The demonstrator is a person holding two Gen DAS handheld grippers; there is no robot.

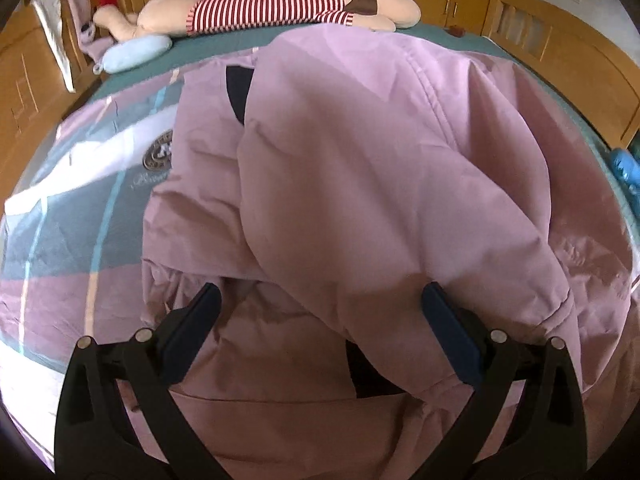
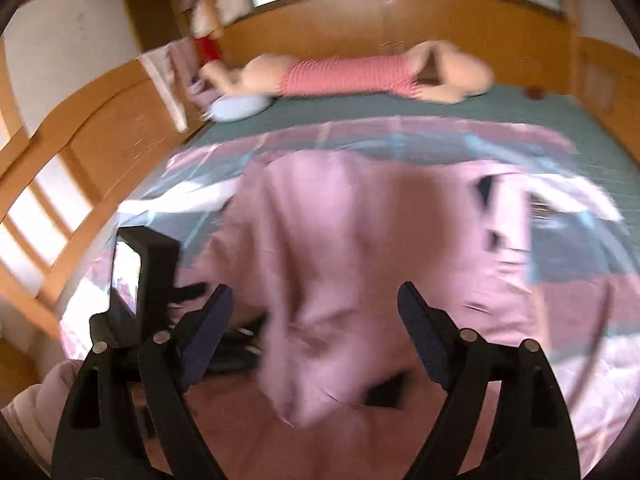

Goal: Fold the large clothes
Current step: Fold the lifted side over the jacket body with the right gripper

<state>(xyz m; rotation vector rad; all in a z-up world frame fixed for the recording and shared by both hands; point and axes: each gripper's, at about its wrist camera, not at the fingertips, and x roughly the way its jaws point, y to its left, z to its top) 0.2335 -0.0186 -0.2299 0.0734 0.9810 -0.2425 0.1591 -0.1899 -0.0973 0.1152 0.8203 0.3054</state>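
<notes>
The left gripper [image 1: 320, 300] has its jaws spread wide, holding nothing, with a bulging fold of the large dusty-pink padded jacket [image 1: 360, 168] rising between and just beyond them. The jacket lies spread on the bed's striped pink, teal and white quilt [image 1: 72, 216]. The right gripper [image 2: 316, 300] also has its jaws spread, over a blurred pink fold.

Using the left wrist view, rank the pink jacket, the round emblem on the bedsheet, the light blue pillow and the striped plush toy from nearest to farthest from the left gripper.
1. Pink jacket, directly at the left gripper.
2. Round emblem, left, mid-bed.
3. Light blue pillow, far left.
4. Striped plush toy, along the far edge.
</notes>
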